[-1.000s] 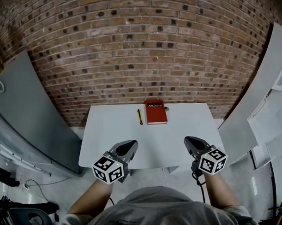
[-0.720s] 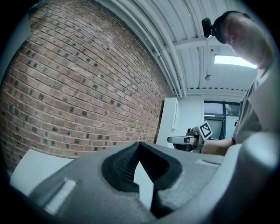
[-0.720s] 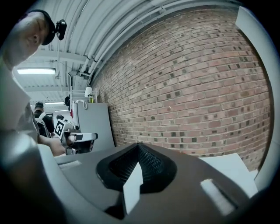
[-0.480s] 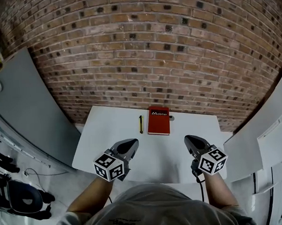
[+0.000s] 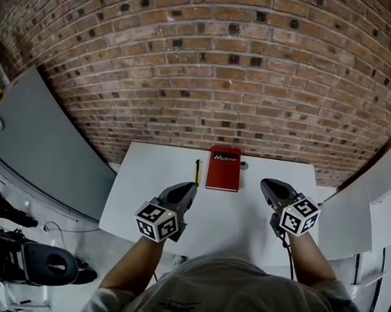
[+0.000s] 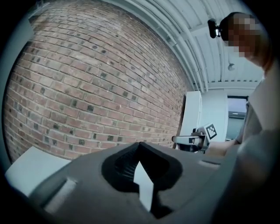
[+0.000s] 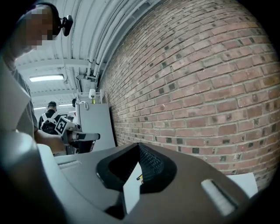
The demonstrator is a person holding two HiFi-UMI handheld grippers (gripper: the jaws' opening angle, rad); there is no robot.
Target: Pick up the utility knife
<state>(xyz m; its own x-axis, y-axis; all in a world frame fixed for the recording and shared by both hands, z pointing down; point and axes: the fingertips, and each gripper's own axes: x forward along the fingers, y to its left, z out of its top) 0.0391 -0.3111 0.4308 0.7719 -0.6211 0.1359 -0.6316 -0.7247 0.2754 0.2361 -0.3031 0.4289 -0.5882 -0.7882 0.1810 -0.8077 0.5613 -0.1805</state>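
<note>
Table: a white table point(image 5: 145, 186) stands against a brick wall point(image 5: 211, 68), with a grey panel point(image 5: 48, 144) leaning off to its left.
Utility knife: the yellow and black utility knife point(image 5: 197, 172) lies flat on the far part of the table, lengthwise toward the wall and just left of the notebook. Nothing touches it.
Notebook: a red notebook point(image 5: 223, 169) with white print on its cover lies near the table's far edge, at about the middle.
Left gripper: the left gripper point(image 5: 189, 186) hangs above the table on the near side of the knife, its tip close to the knife's near end. Its jaws are pressed together with nothing between them, as the left gripper view point(image 6: 140, 146) shows.
Right gripper: the right gripper point(image 5: 265, 183) is over the table to the right of the notebook, well apart from the knife. In the right gripper view point(image 7: 139, 148) its jaws meet at the tip and are empty.
Hands: each forearm reaches in from the bottom edge of the head view.
</note>
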